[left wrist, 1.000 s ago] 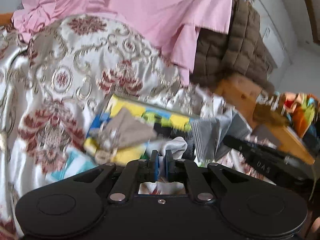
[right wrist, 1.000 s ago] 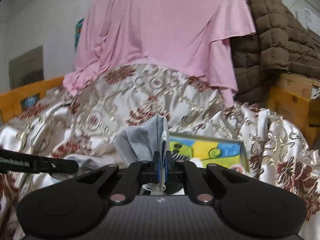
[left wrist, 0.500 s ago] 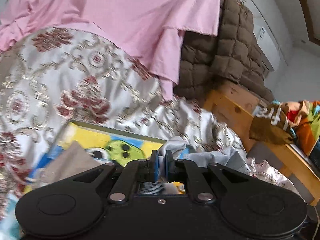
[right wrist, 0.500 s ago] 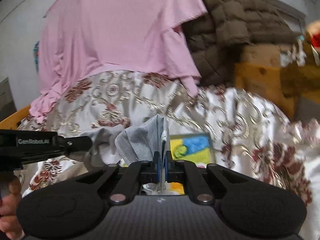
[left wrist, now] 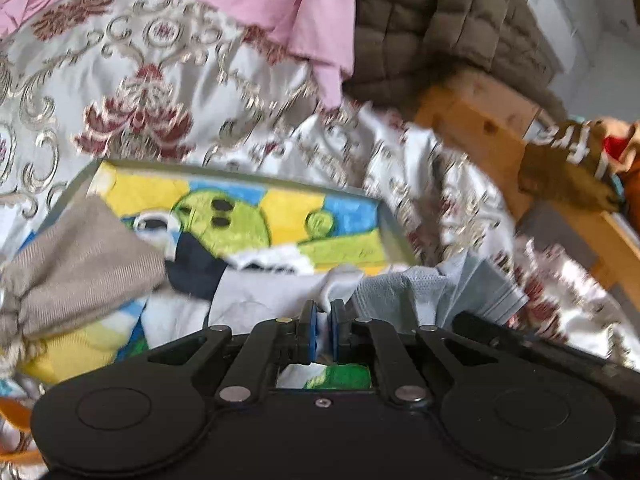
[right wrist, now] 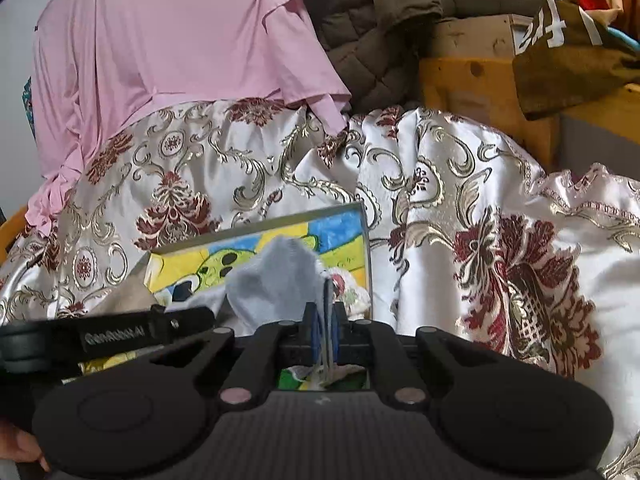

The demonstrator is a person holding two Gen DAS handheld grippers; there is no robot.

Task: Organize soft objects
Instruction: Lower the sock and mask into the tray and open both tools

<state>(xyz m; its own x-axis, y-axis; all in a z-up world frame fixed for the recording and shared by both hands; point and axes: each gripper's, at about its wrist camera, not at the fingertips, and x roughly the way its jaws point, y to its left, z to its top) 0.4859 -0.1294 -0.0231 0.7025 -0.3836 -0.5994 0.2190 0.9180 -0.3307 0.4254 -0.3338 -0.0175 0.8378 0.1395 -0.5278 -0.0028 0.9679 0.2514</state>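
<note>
My left gripper is shut on the edge of a white cloth low over a tray with a cartoon picture. My right gripper is shut on a grey mesh cloth, which also shows beside the left gripper in the left wrist view. A beige bow-shaped cloth lies on the tray's left side. The left gripper's arm shows at the left of the right wrist view, close beside my right gripper. The tray lies just ahead of the right gripper.
The tray lies on a white satin bedspread with red and gold flowers. A pink garment and a brown quilted jacket hang behind. A wooden bed frame with a brown printed cloth stands at the right.
Both grippers have come down toward the tray and closer together, each still holding its cloth. The tray now fills more of both views.
</note>
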